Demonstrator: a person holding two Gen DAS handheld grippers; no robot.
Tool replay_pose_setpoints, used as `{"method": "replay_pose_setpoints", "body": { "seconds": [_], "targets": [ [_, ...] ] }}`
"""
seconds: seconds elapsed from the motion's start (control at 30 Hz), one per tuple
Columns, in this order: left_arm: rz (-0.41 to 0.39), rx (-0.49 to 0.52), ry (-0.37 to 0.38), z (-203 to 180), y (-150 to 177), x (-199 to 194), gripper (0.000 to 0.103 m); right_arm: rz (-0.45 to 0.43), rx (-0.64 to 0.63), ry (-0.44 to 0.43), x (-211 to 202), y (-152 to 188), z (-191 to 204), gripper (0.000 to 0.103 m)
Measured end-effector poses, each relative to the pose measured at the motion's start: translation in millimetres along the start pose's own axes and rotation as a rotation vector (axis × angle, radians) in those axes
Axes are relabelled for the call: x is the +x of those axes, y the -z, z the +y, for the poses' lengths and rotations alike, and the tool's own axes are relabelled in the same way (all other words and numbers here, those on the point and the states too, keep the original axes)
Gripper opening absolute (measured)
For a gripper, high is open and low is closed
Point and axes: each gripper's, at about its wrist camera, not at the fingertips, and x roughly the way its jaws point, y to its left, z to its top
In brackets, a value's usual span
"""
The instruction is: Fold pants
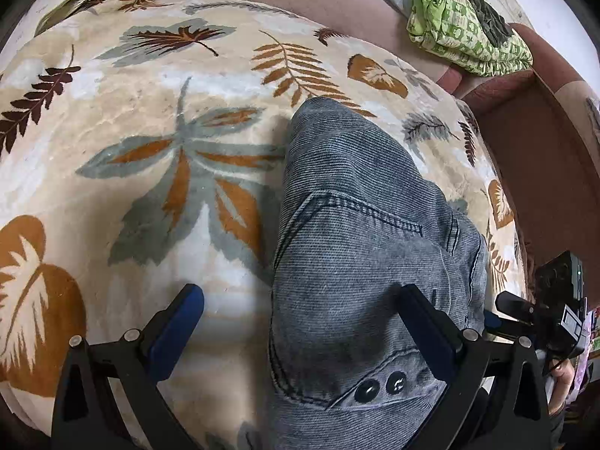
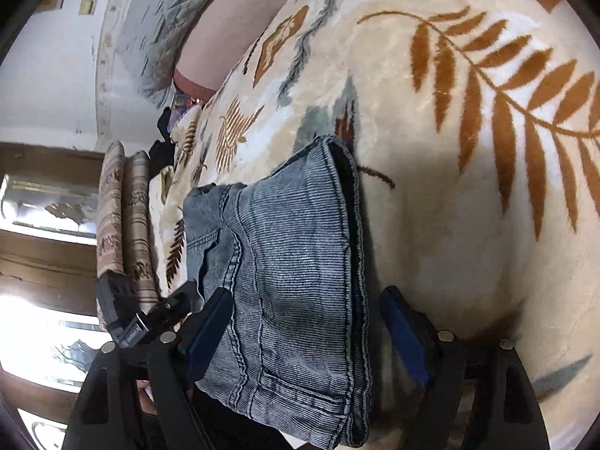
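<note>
The grey-blue denim pants (image 1: 360, 232) lie folded in a compact stack on a cream blanket with a leaf print (image 1: 150, 120). Two dark buttons (image 1: 378, 386) show at the near end. My left gripper (image 1: 300, 300) is open, its blue-padded jaws straddling the near left edge of the pants. In the right wrist view the pants (image 2: 296, 270) lie with a stitched hem along their right side. My right gripper (image 2: 303, 307) is open, its jaws on either side of the stack. The other gripper shows in the left wrist view (image 1: 540, 311) and in the right wrist view (image 2: 138, 318).
A green patterned cloth (image 1: 461, 26) lies on the reddish sofa back (image 1: 543, 157) at the far right. The blanket (image 2: 468, 150) spreads wide around the pants. Striped cushions (image 2: 127, 217) and a window (image 2: 45, 206) stand to the left in the right wrist view.
</note>
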Motion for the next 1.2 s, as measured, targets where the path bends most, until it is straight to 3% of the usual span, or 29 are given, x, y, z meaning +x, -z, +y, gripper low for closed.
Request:
{"method": "replay_pose_setpoints", "body": {
  "seconds": [0.27, 0.33, 0.4, 0.47, 0.53, 0.6, 0.7, 0.8, 0.93, 1.07, 1.2],
  "targets": [
    [0.002, 0.057, -0.004, -8, 2, 3, 0.103, 0.011, -0.022, -0.004, 5, -1, 15, 0.088],
    [0.002, 0.095, 0.001, -15, 3, 5, 0.098, 0.011, -0.069, 0.052, 9, 1, 21, 0.087],
    [0.011, 0.145, -0.007, -22, 6, 8, 0.075, 0.018, -0.054, 0.067, 17, 0, 17, 0.085],
    [0.008, 0.152, -0.007, -24, 7, 7, 0.070, 0.005, -0.052, 0.082, 17, 0, 18, 0.079],
    [0.007, 0.148, -0.008, -23, 6, 8, 0.062, -0.005, -0.097, 0.164, 18, 2, 24, 0.049],
    [0.002, 0.151, -0.009, -24, 6, 6, 0.043, -0.012, -0.132, 0.191, 18, 6, 28, 0.042],
    [-0.019, 0.190, -0.021, -30, 9, -4, 0.024, -0.041, -0.167, 0.211, 13, 10, 38, 0.031],
    [-0.065, 0.236, -0.035, -41, 9, -20, 0.020, -0.077, -0.206, 0.201, 2, 12, 55, 0.023],
    [-0.158, 0.273, -0.035, -50, 0, -55, 0.020, -0.126, -0.257, 0.162, -13, 7, 86, 0.021],
    [-0.267, 0.282, -0.052, -48, -27, -90, 0.020, -0.180, -0.318, 0.118, -21, -13, 125, 0.021],
    [-0.301, 0.251, -0.073, -35, -58, -96, 0.020, -0.208, -0.368, 0.099, -13, -36, 157, 0.021]
  ]
}}
